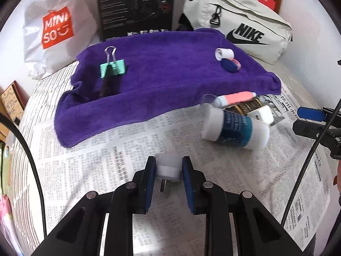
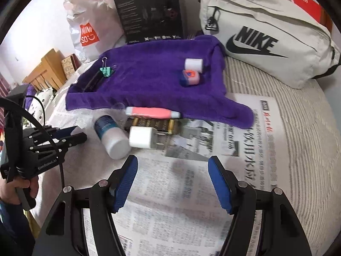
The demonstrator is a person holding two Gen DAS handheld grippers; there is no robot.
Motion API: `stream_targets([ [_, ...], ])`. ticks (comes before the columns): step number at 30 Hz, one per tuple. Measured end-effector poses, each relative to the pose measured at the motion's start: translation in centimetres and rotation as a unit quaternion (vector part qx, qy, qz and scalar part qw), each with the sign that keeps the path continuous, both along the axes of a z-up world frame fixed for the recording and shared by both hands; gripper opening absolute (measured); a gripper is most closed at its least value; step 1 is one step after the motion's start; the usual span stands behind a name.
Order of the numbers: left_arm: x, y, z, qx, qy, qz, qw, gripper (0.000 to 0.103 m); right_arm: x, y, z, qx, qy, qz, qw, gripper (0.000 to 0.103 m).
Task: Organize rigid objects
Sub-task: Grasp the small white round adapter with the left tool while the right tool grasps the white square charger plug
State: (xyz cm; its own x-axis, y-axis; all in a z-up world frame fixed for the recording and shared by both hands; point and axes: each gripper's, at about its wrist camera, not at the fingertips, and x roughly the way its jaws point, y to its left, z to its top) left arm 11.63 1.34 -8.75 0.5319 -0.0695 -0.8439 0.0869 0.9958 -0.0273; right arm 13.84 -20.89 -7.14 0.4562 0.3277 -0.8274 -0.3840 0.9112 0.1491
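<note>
Left gripper (image 1: 168,167): fingers clenched on a small white plug adapter (image 1: 168,168), metal prong showing below it, newspaper (image 1: 119,149) underneath. Right gripper (image 2: 173,166): fingers released, spread wide, nothing between them, over the newspaper.

From the left wrist view, at 2 o'clock of the held adapter lies a white bottle with a blue label (image 1: 234,129) on its side. Just beyond it, a cluster: a white charger block (image 1: 263,115), a dark gold-printed tin (image 1: 245,106), a pink and white tube (image 1: 234,98) at the towel's near edge.

Purple towel (image 1: 166,72) spread at 12 o'clock. On it: a mint binder clip (image 1: 112,67) at 11 o'clock; a small white cylinder (image 1: 224,53) at 1 o'clock, touching or just beside a blue and pink item (image 1: 231,64).

Behind the towel: white shopping bag (image 1: 53,27) at 10 o'clock, black box (image 1: 136,6) at 12, pale sling bag (image 1: 240,25) at 1.

A hand (image 2: 23,188) grips the left gripper's handle, seen in the right wrist view.
</note>
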Motion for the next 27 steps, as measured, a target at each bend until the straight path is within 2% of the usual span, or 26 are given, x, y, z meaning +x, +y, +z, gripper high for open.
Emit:
stream_targets([
  [15,-0.2,0.4,-0.4,0.001,-0.015,0.010,0.9998,0.024,2.1,2.4,-1.5,0.027,0.023,-0.025,0.999,0.068],
  [20,-0.3,0.4,-0.4,-0.003,-0.019,0.011,0.9998,0.024,2.6,3.3,-1.8,0.009,0.018,-0.032,0.999,0.068],
  [27,-0.4,0.5,-0.4,-0.008,-0.021,0.008,0.9997,0.024,3.2,3.8,-1.9,0.016,0.017,-0.039,0.999,0.068],
])
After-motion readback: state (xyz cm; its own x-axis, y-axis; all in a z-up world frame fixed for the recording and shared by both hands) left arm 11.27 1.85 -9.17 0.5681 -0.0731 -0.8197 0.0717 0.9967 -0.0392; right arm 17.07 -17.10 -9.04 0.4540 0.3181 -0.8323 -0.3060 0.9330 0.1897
